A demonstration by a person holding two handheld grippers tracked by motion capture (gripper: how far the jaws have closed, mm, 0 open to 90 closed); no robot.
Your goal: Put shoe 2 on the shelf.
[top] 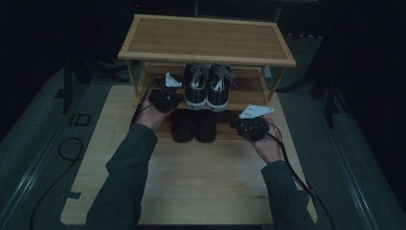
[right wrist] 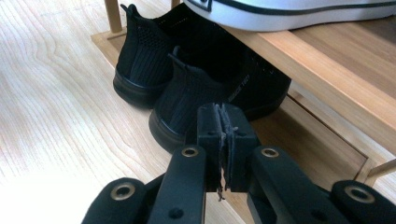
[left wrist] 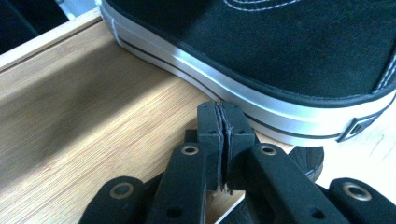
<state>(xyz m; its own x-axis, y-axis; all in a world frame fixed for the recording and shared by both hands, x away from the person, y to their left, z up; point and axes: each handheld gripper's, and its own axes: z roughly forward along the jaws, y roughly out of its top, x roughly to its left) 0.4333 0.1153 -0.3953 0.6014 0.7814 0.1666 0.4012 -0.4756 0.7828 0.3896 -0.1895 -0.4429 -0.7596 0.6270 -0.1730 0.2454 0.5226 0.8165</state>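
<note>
1. Scene: a three-tier bamboo shoe rack (top: pixel 206 40) stands at the far edge of the pale wooden bench (top: pixel 191 182). A pair of black canvas sneakers with white rubber soles and white laces (top: pixel 207 86) sits on the middle shelf, toes toward the near edge. A pair of all-black knit slip-on shoes (right wrist: pixel 187 93) sits on the bottom shelf, heels out.

2. Left hand-held gripper (left wrist: pixel 223 122): jaws pressed together, nothing between them. Tip lies just beside the white sole of the left sneaker (left wrist: pixel 243 100), over the middle shelf board; contact cannot be told.

3. Right hand-held gripper (right wrist: pixel 223 123): jaws likewise together and empty, aimed at the heel of the nearer black slip-on, apart from it.

4. Pose: both forearms come in from the near edge of the bench; left hand (top: pixel 152 112) raised to middle-shelf level at the rack's left front post, right hand (top: pixel 265 143) lower, off the rack's right front corner.

5. Judgement, step in hand: approach before a grasp or nudge of a shoe. To do it well, open the jaws before closing in, take the slip-on by its heel collar, and draw it straight out so it clears the shelf above.

6. Risk: closed tips pushing a sneaker skew it on the shelf.
</note>
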